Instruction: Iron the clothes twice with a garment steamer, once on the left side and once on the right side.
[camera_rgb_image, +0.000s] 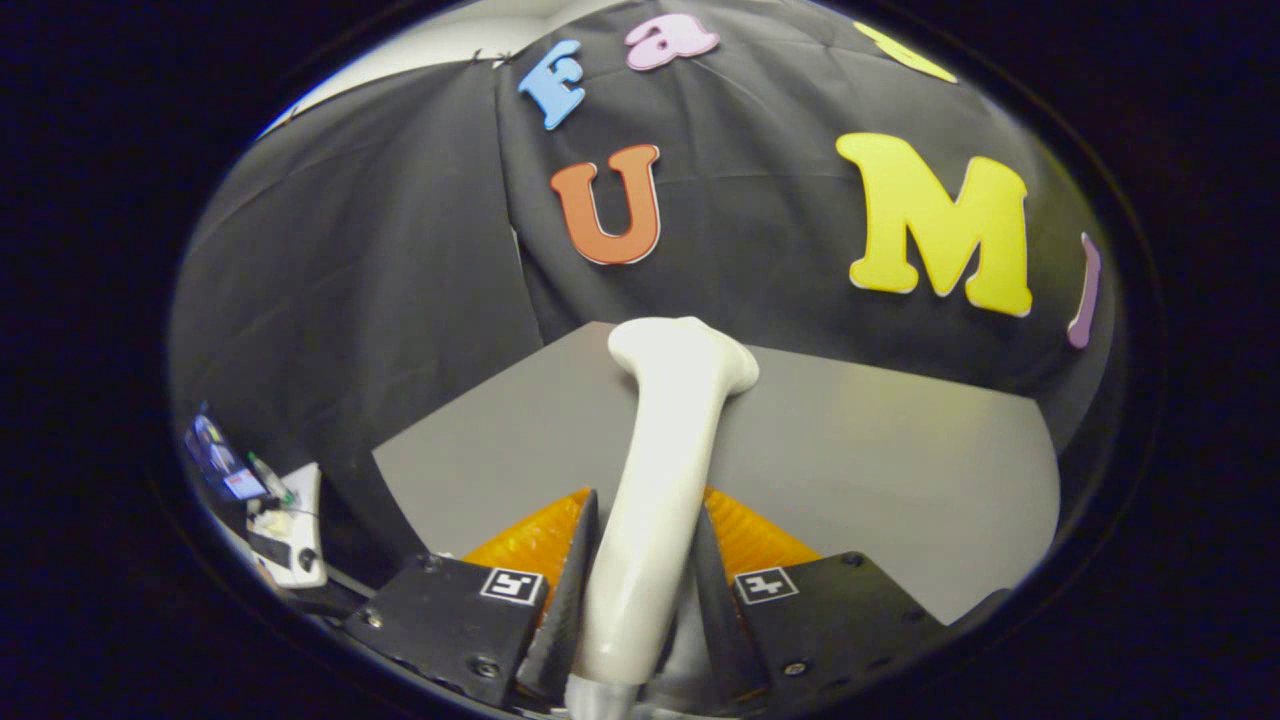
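The gripper view looked forward along the two fingers of the gripper (640, 590) toward a grey table (880, 470) backed by a black cloth wall (380, 260).

The fingers stood narrow, and both pressed on the handle of a white garment steamer (660, 480), one on each side. The handle rose from between them and ran forward and upward, ending in a wider, flattened head that tilted slightly to the right. The head hung above the table's middle, short of its far edge where the cloth wall came down.

Just behind the fingers, low on the near part of the table, lay an orange garment (540, 535). Its ribbed surface showed on either side of the steamer's handle, reaching a little beyond the fingertips. Whether the steamer's head touched the garment could not be told; the head appeared lifted clear of it.

The rest of the table surface was plain grey out to its far and right edges.

Off the table's left edge, lower down and well apart from the garment, a small screen (225, 465) glowed beside a white device (300, 530) with cables.
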